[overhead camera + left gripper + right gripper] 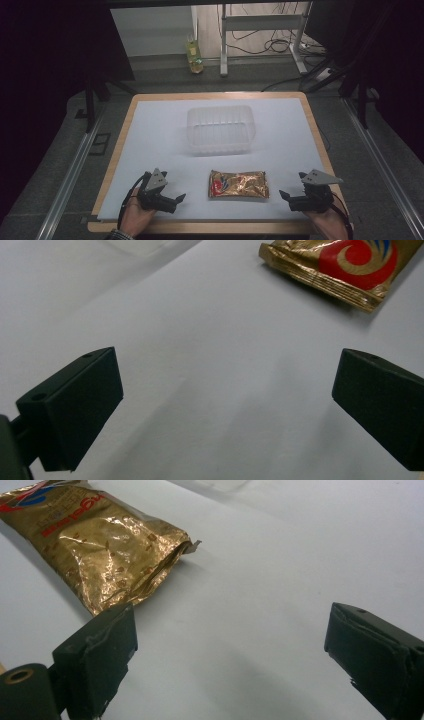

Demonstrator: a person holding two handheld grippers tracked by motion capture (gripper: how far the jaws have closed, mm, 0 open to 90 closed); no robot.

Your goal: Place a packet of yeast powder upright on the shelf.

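Worktop: we saw a wooden worktop [116, 165] covered by a white sheet [165, 150], which gave a plain ground for the things on it.

Packet: a gold foil packet [238, 184] lay flat on the sheet at the near middle, between our two tongs and apart from both. In the left gripper view its corner [334, 265] showed at the far right; in the right gripper view it lay [95, 550] at the far left, just beyond one jaw.

Tub: a clear plastic tub [221, 129] stood farther off, behind the packet, open side up. We judged it the likely place for the packet, as it sat straight beyond it.

Left tongs: the left tongs [180, 199] rested low at the near left, jaws spread wide and holding nothing, aimed right toward the packet.

Right tongs: the right tongs [284, 195] rested at the near right, jaws also wide apart and empty, aimed left toward the packet. We judged both were poised to begin, one on each side.

Writing: the packet bore a red patch with a gold swirl and a touch of blue, plus red lettering along one edge, too creased and slanted for us to read.

Beyond the worktop: a bottle [194, 56] of yellowish liquid stood on the floor, near a metal frame [260, 30] and loose cables [272, 47].
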